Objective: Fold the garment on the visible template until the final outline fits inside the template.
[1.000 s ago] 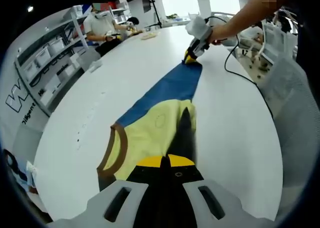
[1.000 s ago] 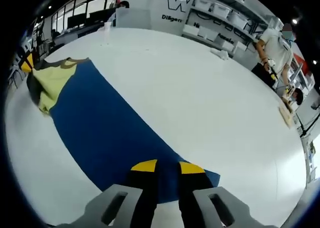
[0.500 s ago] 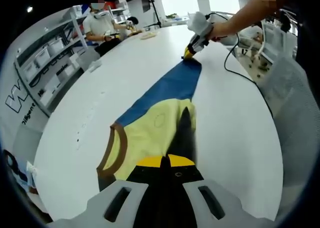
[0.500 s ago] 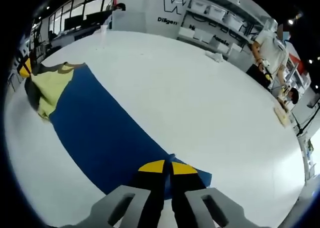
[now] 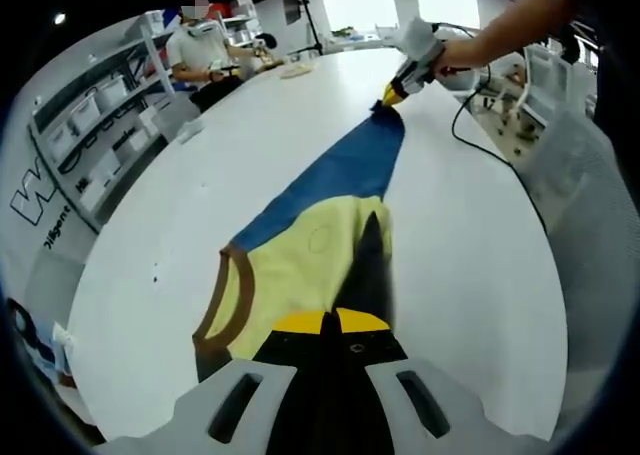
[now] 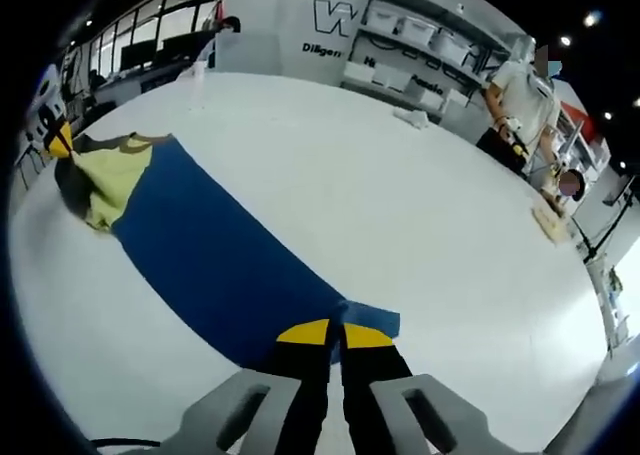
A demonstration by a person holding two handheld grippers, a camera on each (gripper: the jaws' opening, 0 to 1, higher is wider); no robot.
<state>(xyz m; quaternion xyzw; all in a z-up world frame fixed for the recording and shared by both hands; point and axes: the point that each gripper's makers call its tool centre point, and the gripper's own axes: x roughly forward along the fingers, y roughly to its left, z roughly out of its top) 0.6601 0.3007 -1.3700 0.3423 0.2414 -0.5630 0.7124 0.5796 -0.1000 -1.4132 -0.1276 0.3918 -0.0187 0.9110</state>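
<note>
Right gripper, open a second ago, is now clamped on the garment hem at lower centre; left gripper stays clamped on the collar end. Folding can begin.

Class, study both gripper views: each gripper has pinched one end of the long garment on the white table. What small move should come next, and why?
Probably carry the right gripper, shut on the blue end of the garment, toward the left gripper, which pins the yellow end. The cloth lies stretched out at full length along the table, so bringing end to end would halve it.
</note>
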